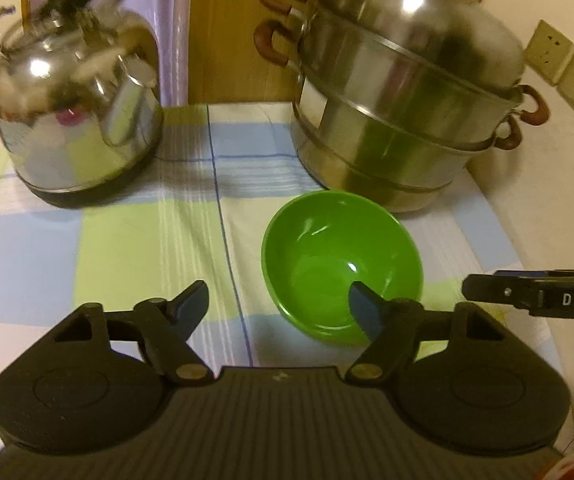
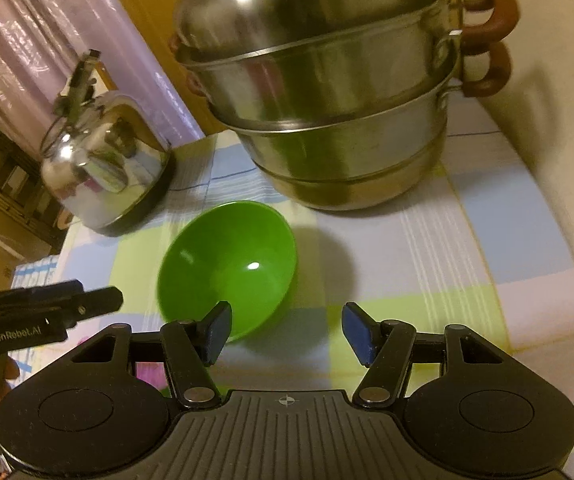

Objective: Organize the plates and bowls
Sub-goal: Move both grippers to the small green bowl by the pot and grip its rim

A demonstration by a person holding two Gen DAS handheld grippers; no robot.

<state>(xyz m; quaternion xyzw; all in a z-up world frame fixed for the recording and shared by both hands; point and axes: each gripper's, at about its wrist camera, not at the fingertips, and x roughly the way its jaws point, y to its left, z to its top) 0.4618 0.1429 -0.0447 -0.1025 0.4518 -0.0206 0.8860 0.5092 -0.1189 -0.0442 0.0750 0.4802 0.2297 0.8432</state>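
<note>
**On the checked cloth, one green bowl and two empty grippers**

Near the middle of the table (image 1: 99, 240), towards its right edge, sits the green bowl (image 1: 341, 264), upright and empty, resting on the checked tablecloth (image 2: 427, 248). Just behind it, close to the table's far right corner, stands the stacked steel steamer pot (image 1: 403, 112), with only a narrow strip of cloth between the two. Over at the far left corner is the shiny kettle (image 1: 75, 116), well apart from the bowl.

Both tools are angled down at the bowl. The left gripper (image 1: 279, 308) has its jaws spread, nothing between them; in its own view one fingertip overlaps the bowl's near rim, though whether it touches I cannot tell. The right gripper (image 2: 285, 332) is spread too, holding nothing, its left pad just in front of the bowl's near edge and the cloth showing through the gap.

So where does the job stand? Early, by my reading. The bowl is not lifted, not gripped, not stacked on anything. No plate shows in either view, and no second bowl. What looks to be left is everything that matters: taking hold of this bowl at the rim and setting it wherever the crockery is meant to go, a place these views do not reveal.
</note>
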